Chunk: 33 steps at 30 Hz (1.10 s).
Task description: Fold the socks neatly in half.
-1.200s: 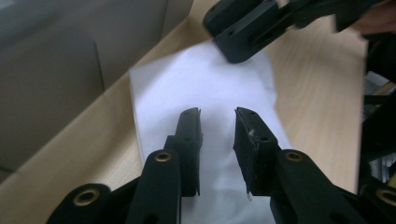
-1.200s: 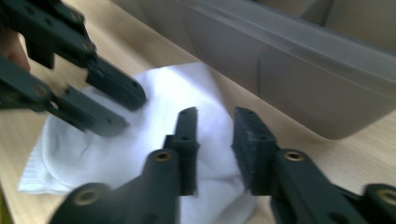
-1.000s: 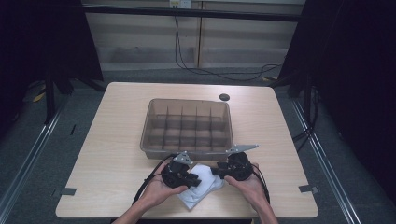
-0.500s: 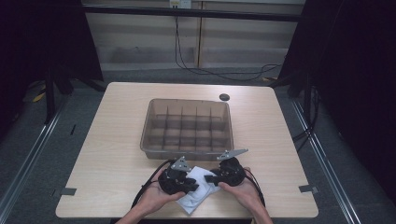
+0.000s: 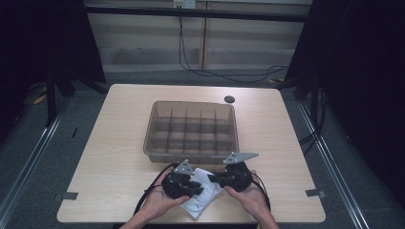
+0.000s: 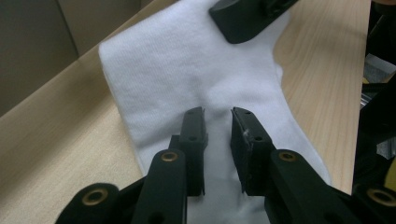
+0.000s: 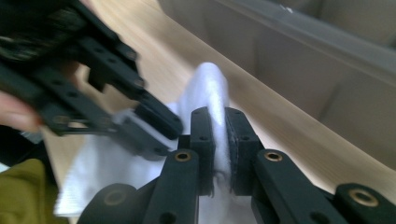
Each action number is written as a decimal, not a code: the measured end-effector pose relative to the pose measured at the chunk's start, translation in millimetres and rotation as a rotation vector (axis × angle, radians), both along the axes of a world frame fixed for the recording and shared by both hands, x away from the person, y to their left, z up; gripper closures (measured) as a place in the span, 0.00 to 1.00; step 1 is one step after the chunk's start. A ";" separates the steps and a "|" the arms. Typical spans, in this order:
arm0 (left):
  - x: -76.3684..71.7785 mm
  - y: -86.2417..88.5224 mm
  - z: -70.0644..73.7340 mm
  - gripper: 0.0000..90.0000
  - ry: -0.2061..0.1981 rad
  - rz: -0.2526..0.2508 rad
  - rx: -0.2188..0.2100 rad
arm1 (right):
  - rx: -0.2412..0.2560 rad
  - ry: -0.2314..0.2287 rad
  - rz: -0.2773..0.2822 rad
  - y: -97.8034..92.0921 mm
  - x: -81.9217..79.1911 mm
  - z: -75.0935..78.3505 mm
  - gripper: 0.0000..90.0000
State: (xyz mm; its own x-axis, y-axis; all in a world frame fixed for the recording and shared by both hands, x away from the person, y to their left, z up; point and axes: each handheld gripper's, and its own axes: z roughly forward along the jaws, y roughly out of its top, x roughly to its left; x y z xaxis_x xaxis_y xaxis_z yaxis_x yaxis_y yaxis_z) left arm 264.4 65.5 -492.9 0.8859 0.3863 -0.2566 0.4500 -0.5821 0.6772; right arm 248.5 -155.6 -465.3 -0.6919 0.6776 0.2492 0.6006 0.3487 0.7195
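With my right gripper (image 7: 218, 122) clamped on the white sock (image 6: 196, 70), I should close my parted left gripper (image 6: 217, 114) squarely on the fabric beneath it.

A pale wooden table (image 5: 114, 157) stands on a grey floor (image 5: 28, 157), its top a light grain with rounded corners. Near the middle sits a clear brown bin (image 5: 191, 131), split into rows of small compartments. Just beyond its far right corner lies a small dark disc (image 5: 229, 99), flat on the wood and apart from the bin. At the near edge, just in front of the bin, a white cloth (image 5: 203, 198) lies on the top, partly bunched. Two grey tape tabs (image 5: 69, 195) stick out at the near corners, one each side.
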 end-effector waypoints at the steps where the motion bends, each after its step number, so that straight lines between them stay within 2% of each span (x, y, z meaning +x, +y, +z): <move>1: 0.5 -0.4 -0.1 0.84 -0.002 0.000 -0.001 | 0.008 -0.002 0.008 1.1 -1.1 1.9 0.92; 4: 0.3 -2.6 -0.8 0.84 -0.017 0.033 -0.002 | 0.024 -0.011 0.028 3.7 -3.8 5.2 0.92; 8: -0.2 -4.1 -0.5 0.83 -0.021 0.038 -0.005 | 0.028 -0.016 0.036 5.4 -5.6 6.5 0.92; 10: -0.6 -4.1 1.5 0.79 -0.019 0.016 0.001 | 0.027 -0.018 0.037 4.6 -5.4 6.4 0.92; 12: -0.7 -2.5 4.9 0.72 0.005 0.013 -0.007 | 0.025 -0.017 0.028 2.3 -4.5 6.0 0.92; 14: -0.9 0.1 8.4 0.73 0.005 -0.005 -0.001 | 0.025 -0.018 0.012 -1.5 -3.4 5.2 0.92; 19: -4.5 7.6 18.8 0.72 -0.005 -0.028 -0.034 | 0.021 -0.012 -0.027 -14.1 -1.2 3.3 0.93; 23: -10.7 14.7 25.2 0.75 -0.012 -0.045 -0.035 | 0.025 -0.009 -0.054 -22.8 -1.5 3.3 0.92; 26: -18.0 20.0 25.9 0.77 -0.011 -0.066 -0.020 | 0.015 -0.010 -0.065 -25.7 -2.1 4.2 0.92; 30: -28.2 20.4 22.1 0.83 -0.007 -0.119 -0.020 | 0.003 -0.007 -0.069 -26.8 -1.6 1.7 0.92; 31: -29.9 18.3 20.4 0.84 -0.014 -0.128 -0.001 | -0.001 -0.009 -0.071 -26.7 -1.6 1.4 0.92; 33: -30.1 15.1 15.4 0.85 -0.001 -0.140 0.017 | 0.002 -0.012 -0.072 -26.8 -2.0 1.5 0.93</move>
